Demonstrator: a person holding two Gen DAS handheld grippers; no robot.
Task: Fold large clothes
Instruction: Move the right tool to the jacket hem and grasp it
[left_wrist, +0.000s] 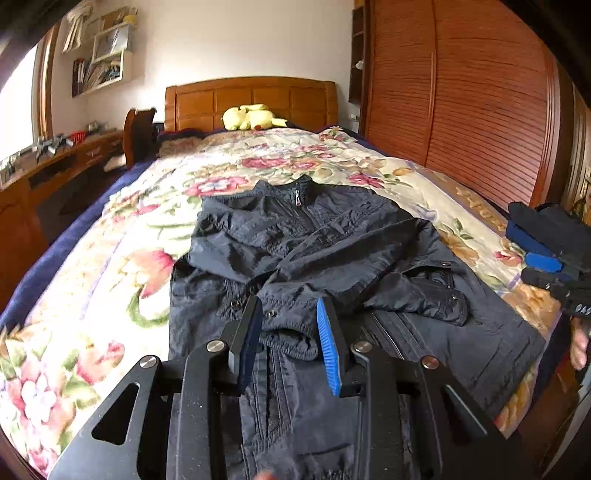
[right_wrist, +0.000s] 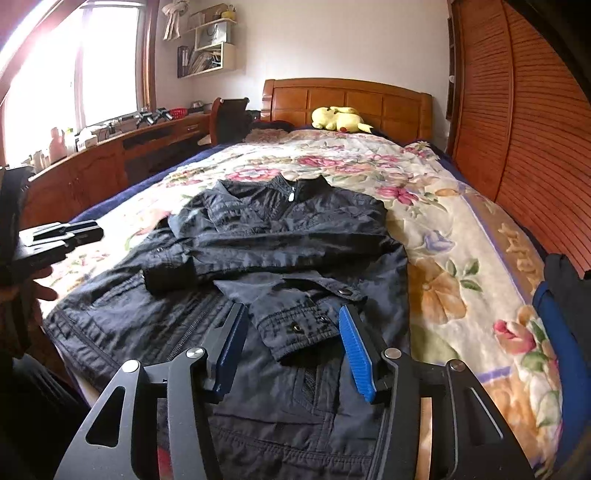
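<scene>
Both jaws released above the jacket near the bed's foot edge. Soft, slippery, light. Best pinched at the hem corners.

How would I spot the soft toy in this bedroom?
Find the wooden headboard at the far end of the floral bedspread. The pale yellow plush toy lies just below it, the only yellow thing there, far beyond the dark jacket.

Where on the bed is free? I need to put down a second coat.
Free quilt lies between the jacket collar and the plush, and along the wardrobe side. The foot end is crowded: jacket, both grippers, left and right, and dark clothes.
</scene>
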